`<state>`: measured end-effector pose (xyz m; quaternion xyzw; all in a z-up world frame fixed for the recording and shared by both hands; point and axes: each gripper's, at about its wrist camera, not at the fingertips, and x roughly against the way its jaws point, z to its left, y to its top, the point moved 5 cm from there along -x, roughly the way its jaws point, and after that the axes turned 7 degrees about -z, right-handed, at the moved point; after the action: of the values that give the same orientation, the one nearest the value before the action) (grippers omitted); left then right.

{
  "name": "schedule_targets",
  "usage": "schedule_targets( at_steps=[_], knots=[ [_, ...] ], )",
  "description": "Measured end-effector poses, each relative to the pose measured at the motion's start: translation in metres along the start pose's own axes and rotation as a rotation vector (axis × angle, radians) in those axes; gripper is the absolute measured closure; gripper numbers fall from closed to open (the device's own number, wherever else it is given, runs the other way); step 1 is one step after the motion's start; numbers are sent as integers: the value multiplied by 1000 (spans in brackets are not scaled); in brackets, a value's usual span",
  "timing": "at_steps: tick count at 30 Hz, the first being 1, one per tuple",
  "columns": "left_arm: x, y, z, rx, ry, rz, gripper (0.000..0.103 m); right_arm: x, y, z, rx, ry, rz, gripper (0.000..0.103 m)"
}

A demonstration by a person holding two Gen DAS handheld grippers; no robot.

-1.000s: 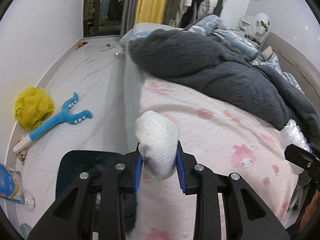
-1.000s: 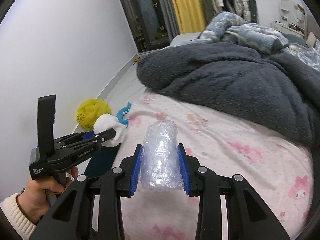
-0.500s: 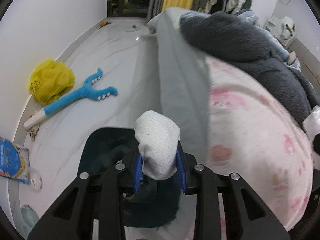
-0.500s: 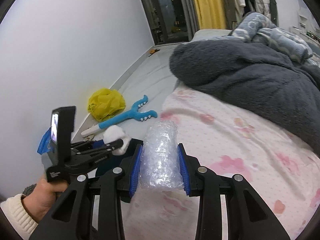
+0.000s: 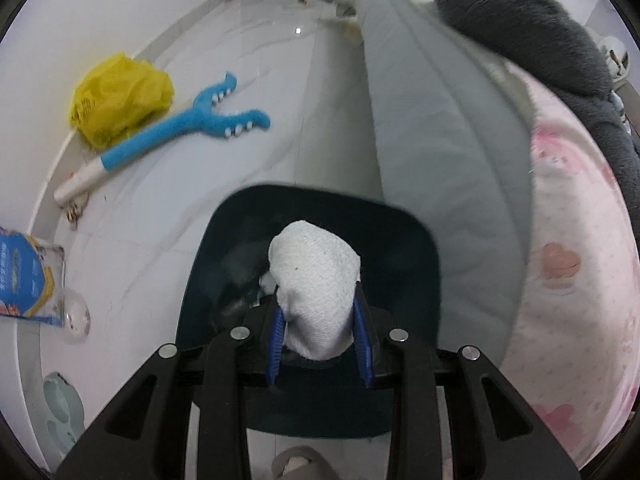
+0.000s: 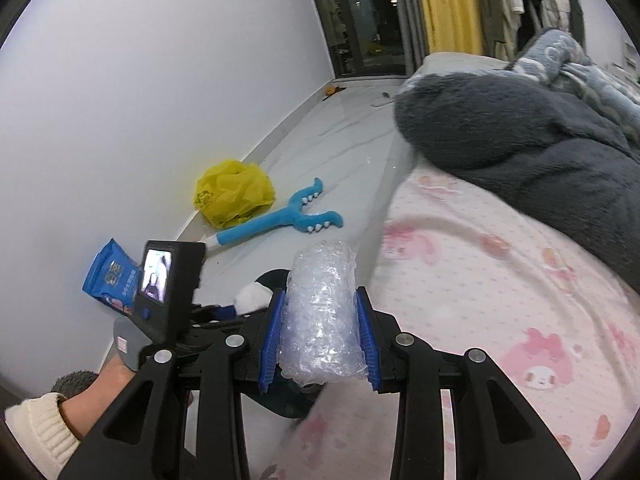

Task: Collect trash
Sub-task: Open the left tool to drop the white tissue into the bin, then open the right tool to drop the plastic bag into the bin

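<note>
Left wrist view: my left gripper (image 5: 320, 344) is clamped on a crumpled white paper towel wad (image 5: 316, 284), poised right above the dark teal plastic bin (image 5: 412, 248) on the floor beside the bed. I judge this the drop step; next I need to spread the jaws over the opening.

Right wrist view: my right gripper (image 6: 320, 340) pinches a roll of clear bubble wrap (image 6: 320, 320) over the pink printed sheet (image 6: 500, 280), short of the bin. Only this view shows the hand (image 6: 108, 388) carrying the left tool; only the left shows the bin's inside.
</note>
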<state>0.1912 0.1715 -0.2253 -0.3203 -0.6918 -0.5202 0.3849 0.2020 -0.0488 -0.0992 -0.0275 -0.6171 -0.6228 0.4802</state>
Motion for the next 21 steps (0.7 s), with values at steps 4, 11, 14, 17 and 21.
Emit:
schedule_targets(
  at_steps=[4, 11, 14, 17, 21],
  knots=[
    [-16, -14, 16, 40, -32, 103, 58, -14, -2, 13, 14, 8, 22, 68],
    [-11, -24, 32, 50, -36, 120, 29, -39, -3, 29, 22, 17, 50, 68],
    [-4, -25, 42, 68, -29, 104, 24, -52, -5, 32, 20, 17, 71, 68],
    [5, -24, 52, 66, -33, 78, 21, -67, -10, 38, 20, 18, 102, 68],
    [20, -17, 70, 77, -52, 24, 17, -89, -17, 41, 0, 23, 153, 68]
  ],
)
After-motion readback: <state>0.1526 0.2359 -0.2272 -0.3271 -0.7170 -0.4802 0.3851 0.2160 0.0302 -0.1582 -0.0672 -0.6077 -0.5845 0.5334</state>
